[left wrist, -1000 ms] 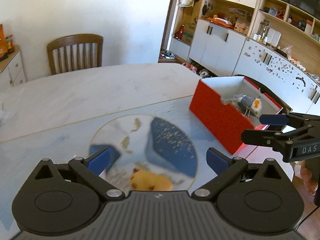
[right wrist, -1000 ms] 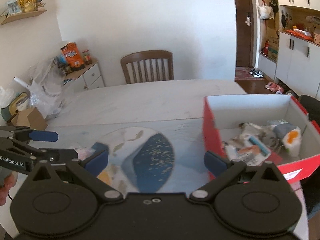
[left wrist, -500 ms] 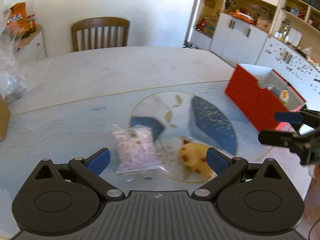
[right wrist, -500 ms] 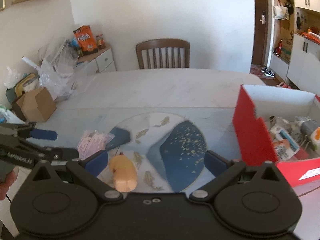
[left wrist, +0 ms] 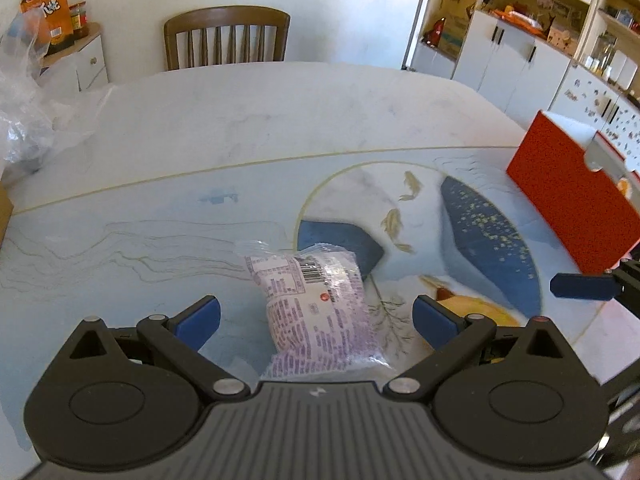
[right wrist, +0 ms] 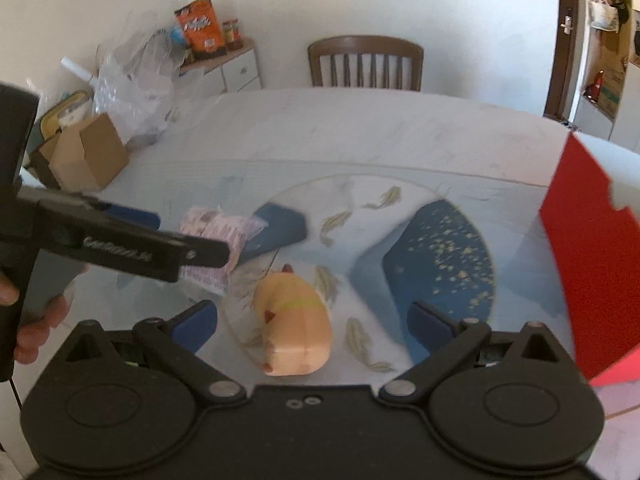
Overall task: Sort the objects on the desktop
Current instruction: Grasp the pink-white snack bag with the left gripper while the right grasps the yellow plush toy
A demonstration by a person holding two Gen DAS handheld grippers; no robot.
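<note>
Claws both stand wide and empty. My left claw (left wrist: 316, 318) has swung back over the purple snack packet (left wrist: 316, 304); my right claw (right wrist: 312, 320) now frames the orange plush toy (right wrist: 296, 332) on the worktop (left wrist: 280, 120). Red box (left wrist: 576, 208) awaits both.

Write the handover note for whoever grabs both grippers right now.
Left gripper: open, empty, lined up on the purple packet lying on the mat.
Right gripper: open, empty, over the orange toy, not touching it.
Red box: at the table's right side, holding some items already.
Left to do: grip packet and toy, put them in the box.
</note>
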